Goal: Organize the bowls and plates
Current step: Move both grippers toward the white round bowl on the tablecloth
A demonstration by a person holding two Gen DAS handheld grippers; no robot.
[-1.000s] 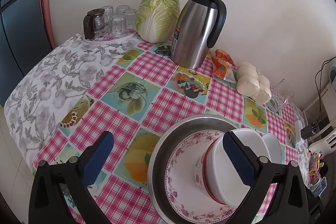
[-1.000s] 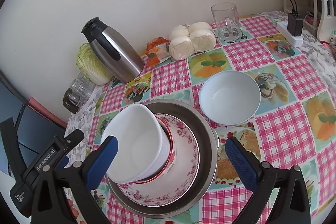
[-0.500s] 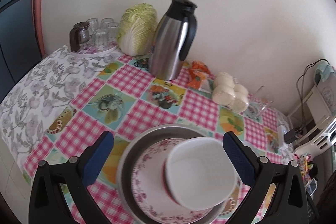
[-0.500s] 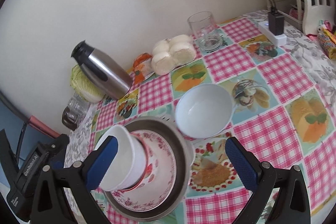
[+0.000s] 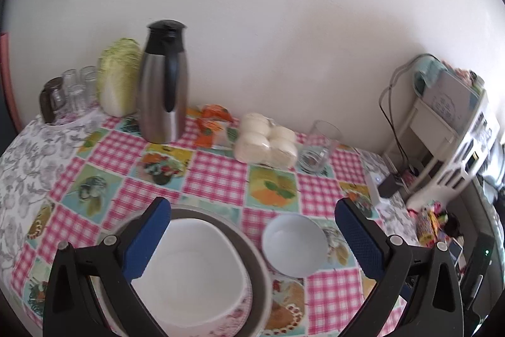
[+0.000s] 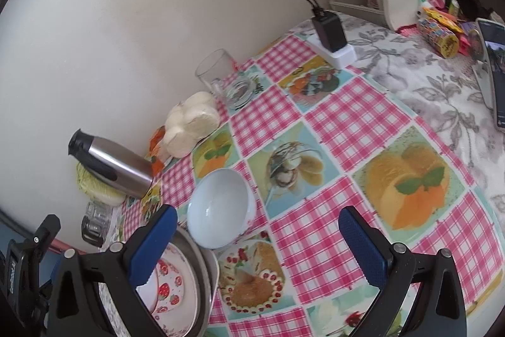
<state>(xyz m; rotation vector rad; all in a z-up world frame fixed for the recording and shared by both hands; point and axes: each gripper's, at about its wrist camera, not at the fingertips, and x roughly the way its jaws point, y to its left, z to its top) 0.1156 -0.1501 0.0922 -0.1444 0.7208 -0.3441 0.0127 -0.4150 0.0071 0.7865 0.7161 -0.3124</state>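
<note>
Hovering over the table's near edge, the left gripper (image 5: 252,237) has its jaws spread wide and holds nothing; below it a white bowl (image 5: 195,273) sits upright in a floral plate (image 5: 243,305), which lies in a steel basin (image 5: 255,267). The right gripper (image 6: 257,245) is likewise wide open and empty, above the checked tablecloth (image 6: 356,122). Just beside the basin's rim stands a small bowl (image 5: 295,243), pale and empty, apart from the stack. Farther back lie a bag of buns (image 5: 266,142) and an orange packet (image 5: 213,125), with a glass mug (image 5: 318,147) beside the buns. Against the wall stand a steel flask (image 5: 164,81), a cabbage (image 5: 118,78) and a cluster of glasses (image 5: 71,93); a power strip (image 6: 331,46) lies at the far corner.
</note>
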